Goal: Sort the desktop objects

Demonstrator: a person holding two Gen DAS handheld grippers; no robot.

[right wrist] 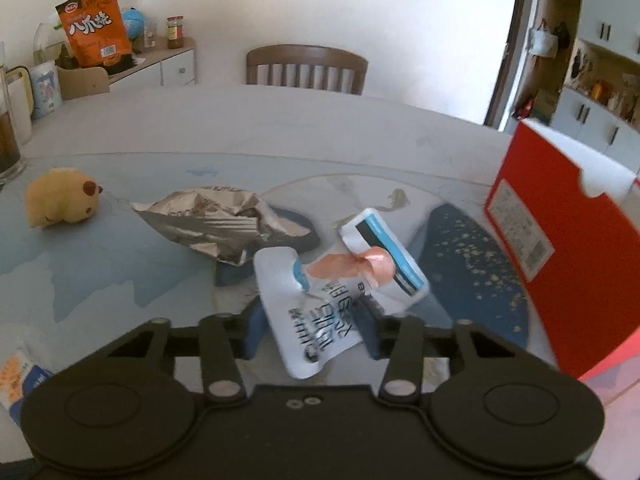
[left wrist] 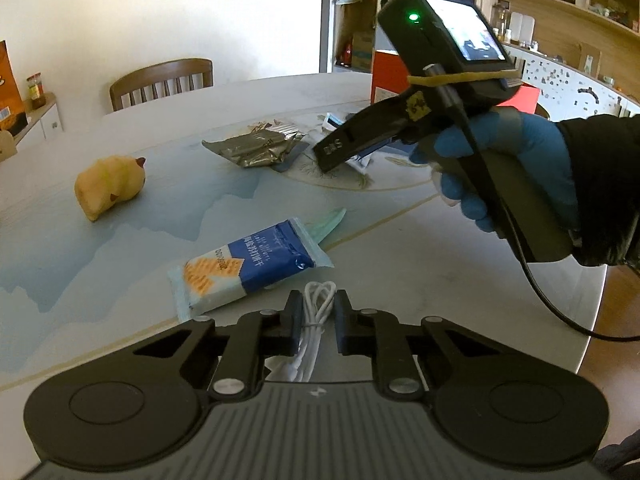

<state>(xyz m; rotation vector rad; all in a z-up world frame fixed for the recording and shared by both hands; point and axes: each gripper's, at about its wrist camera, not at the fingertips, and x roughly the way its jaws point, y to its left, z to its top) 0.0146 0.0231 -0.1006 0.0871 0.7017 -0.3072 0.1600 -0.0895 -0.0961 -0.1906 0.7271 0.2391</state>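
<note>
My left gripper (left wrist: pixel 318 314) is shut on a coiled white cable (left wrist: pixel 316 320) just above the table's near edge. A blue and white cracker pack (left wrist: pixel 248 268) lies just beyond it. My right gripper (right wrist: pixel 316 320) is shut on a white snack wrapper (right wrist: pixel 320 300) with black lettering and a pink picture, held above the table; from the left wrist view the right gripper (left wrist: pixel 340 148) hangs over the table's middle. A crumpled silver foil bag (right wrist: pixel 216 220) and a yellow plush toy (right wrist: pixel 60 200) lie on the table to the left.
A red open box (right wrist: pixel 560 240) stands at the right of the table (right wrist: pixel 280 132). A wooden chair (right wrist: pixel 306 68) stands behind the table. A side cabinet (right wrist: pixel 160 64) at the far left holds an orange snack bag and jars. A glass cup (right wrist: pixel 8 140) stands at the left edge.
</note>
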